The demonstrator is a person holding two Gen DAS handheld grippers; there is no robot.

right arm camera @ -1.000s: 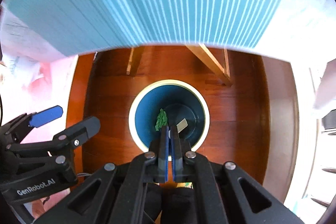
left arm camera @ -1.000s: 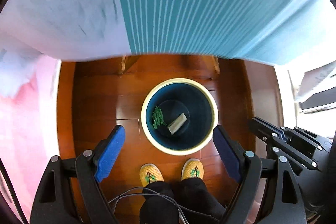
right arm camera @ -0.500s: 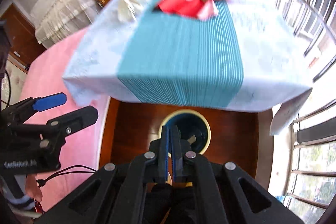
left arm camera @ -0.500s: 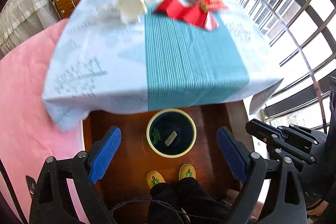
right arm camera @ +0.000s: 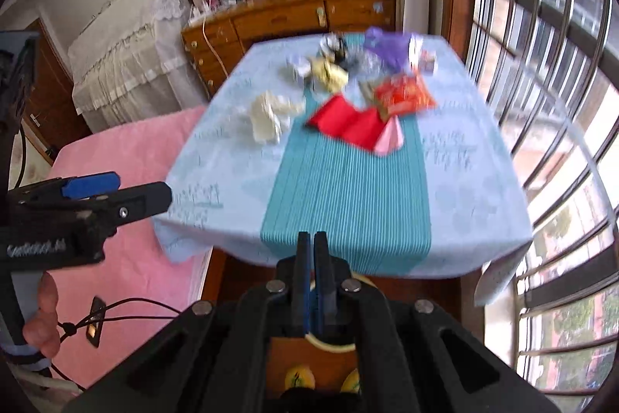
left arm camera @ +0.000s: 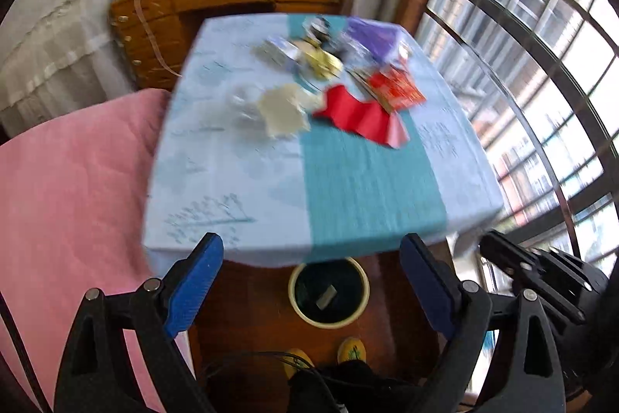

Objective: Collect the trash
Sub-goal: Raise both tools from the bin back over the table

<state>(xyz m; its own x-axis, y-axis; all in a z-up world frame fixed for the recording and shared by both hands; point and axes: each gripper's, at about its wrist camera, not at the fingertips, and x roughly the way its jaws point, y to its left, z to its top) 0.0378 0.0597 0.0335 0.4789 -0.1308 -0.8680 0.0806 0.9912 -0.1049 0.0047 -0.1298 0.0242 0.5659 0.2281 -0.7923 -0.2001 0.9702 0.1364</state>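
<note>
both grippers have risen from over the bin (left arm camera: 328, 292) to table height, left gripper (left arm camera: 311, 283) just spread wide and empty, right gripper (right arm camera: 311, 281) pressed together, bringing the trash (left arm camera: 329, 91) at the table's far end into view for another pickup.

The counter's (right arm camera: 456, 188) near half lies bare; trash (right arm camera: 348, 95) crowds its far half, window bars (right arm camera: 541, 64) close right.
</note>
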